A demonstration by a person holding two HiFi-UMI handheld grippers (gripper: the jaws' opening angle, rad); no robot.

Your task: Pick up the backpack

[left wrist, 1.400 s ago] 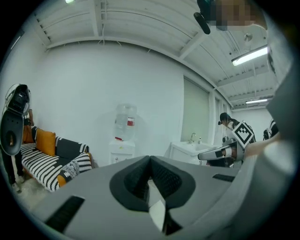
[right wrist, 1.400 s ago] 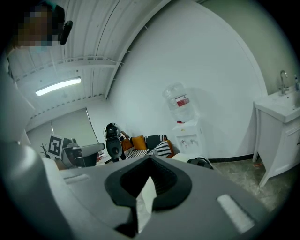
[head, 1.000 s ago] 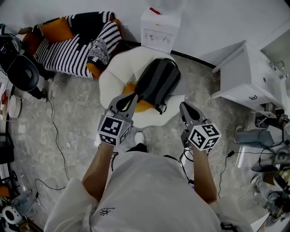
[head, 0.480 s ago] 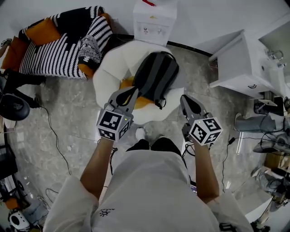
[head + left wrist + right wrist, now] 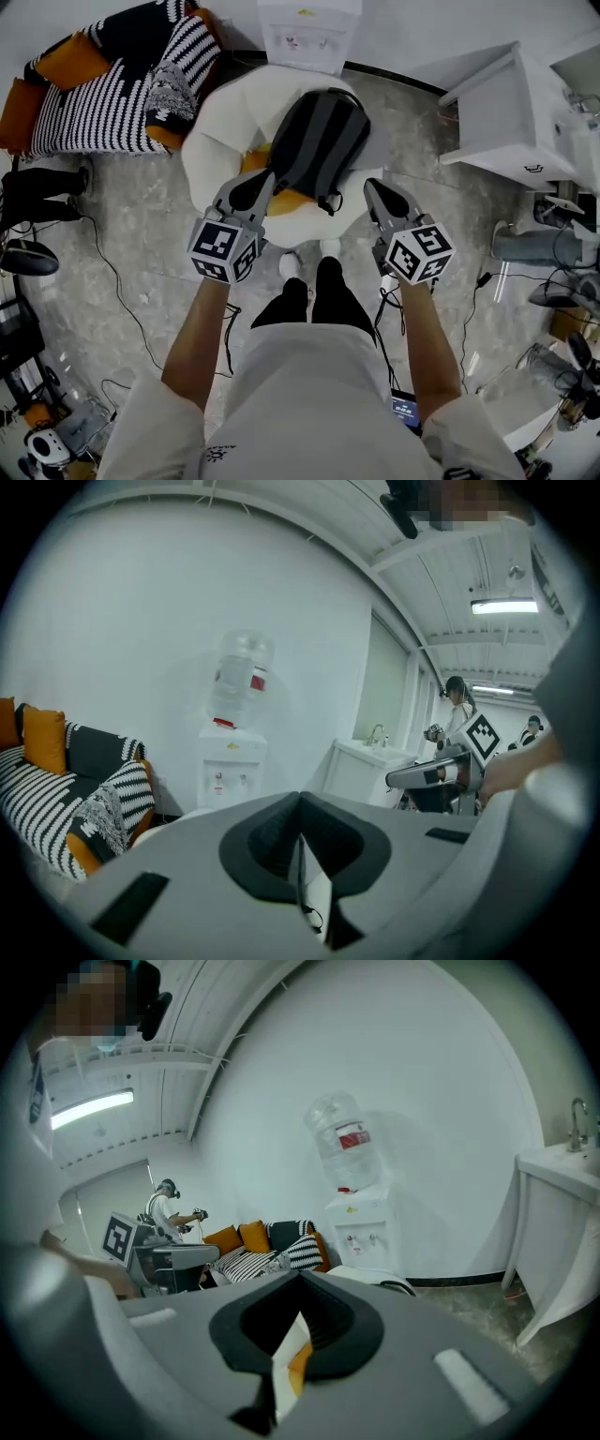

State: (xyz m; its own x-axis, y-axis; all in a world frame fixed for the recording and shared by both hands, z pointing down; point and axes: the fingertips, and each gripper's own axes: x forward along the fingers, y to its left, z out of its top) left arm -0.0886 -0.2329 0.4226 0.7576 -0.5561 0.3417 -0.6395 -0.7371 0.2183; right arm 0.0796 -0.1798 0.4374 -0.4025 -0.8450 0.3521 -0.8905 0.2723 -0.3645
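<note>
Grey floor, backpack on white chair

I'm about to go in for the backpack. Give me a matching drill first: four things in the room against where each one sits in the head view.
Things:
1. backpack
2. water dispenser
3. striped sofa
4. white sink cabinet

Places:
A. top left corner
B. lying on the white petal-shaped seat
C. upper right, near the edge of the view
D. top centre, behind the seat

Pairs: 1-B, 2-D, 3-A, 4-C
</note>
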